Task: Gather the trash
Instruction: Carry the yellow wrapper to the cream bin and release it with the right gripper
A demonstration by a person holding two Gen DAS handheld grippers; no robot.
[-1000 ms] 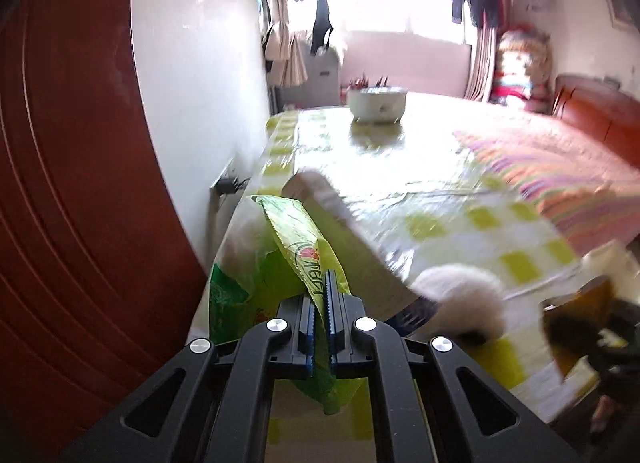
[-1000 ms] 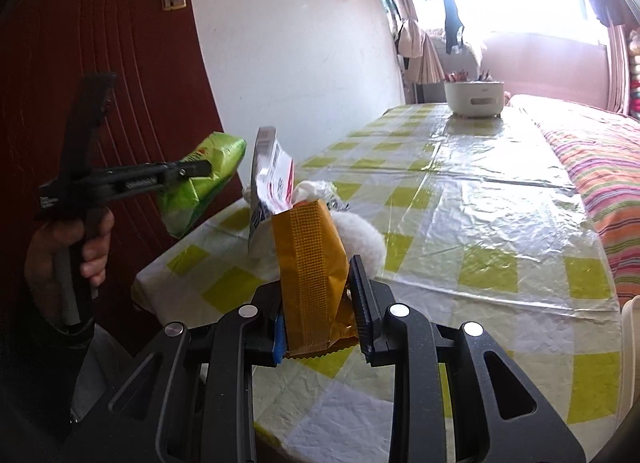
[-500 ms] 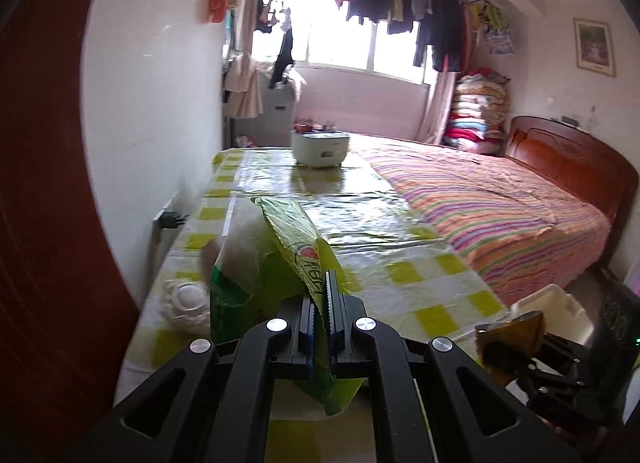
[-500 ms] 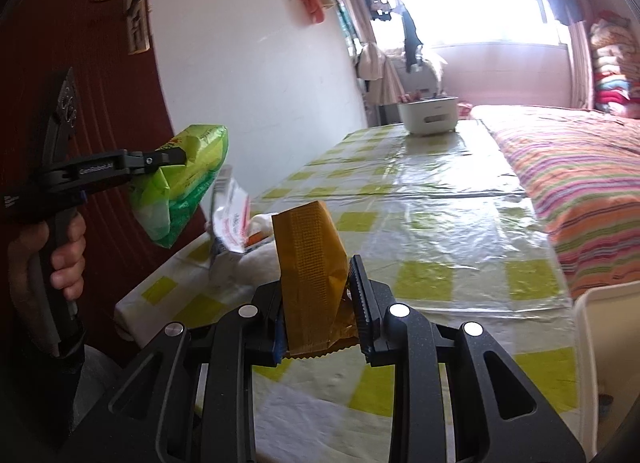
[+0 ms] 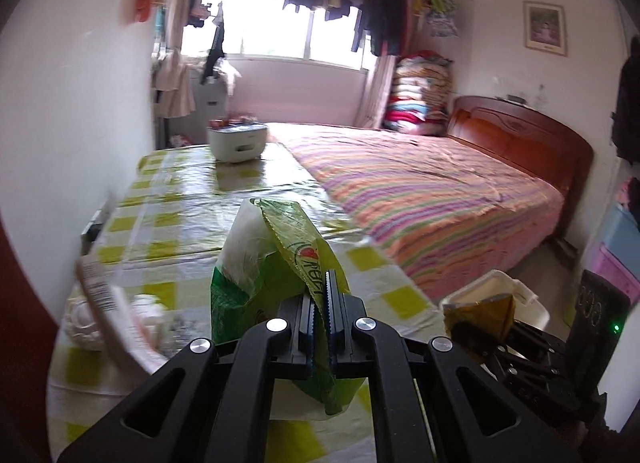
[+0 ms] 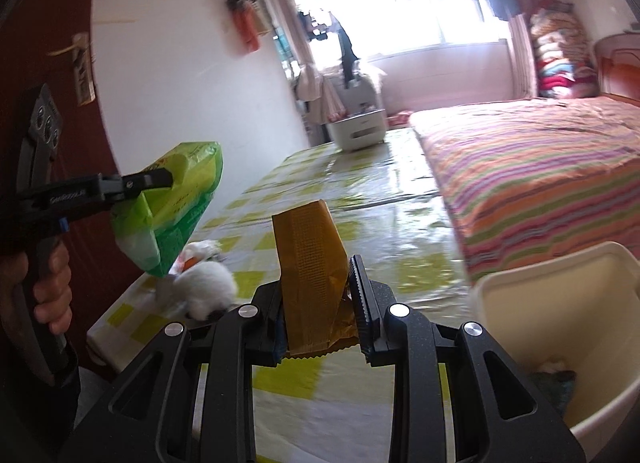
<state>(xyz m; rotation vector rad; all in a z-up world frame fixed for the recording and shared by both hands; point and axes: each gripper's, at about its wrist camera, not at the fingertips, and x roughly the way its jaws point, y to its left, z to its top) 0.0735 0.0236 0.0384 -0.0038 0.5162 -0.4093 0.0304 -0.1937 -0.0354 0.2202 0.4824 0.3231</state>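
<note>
My left gripper [image 5: 320, 295] is shut on a green snack bag [image 5: 276, 259] and holds it above the near end of the table. It also shows in the right wrist view [image 6: 172, 215], held in the air at the left. My right gripper [image 6: 320, 295] is shut on a golden-brown wrapper [image 6: 310, 263], seen in the left wrist view [image 5: 480, 315] at the lower right. A cream trash bin [image 6: 560, 303] stands open at the right of the table; its rim [image 5: 496, 283] shows behind the wrapper.
The table [image 6: 360, 191] has a yellow-checked plastic cloth. More trash lies at its near left: a white crumpled wad [image 6: 208, 287] and a white-red packet [image 5: 108, 303]. A white appliance [image 5: 238, 141] stands at the far end. A striped bed [image 5: 432, 191] runs along the right.
Both grippers have swung to the right with their loads. The trash bin has come far into the right wrist view. The trash on the table has slid left in both views.
</note>
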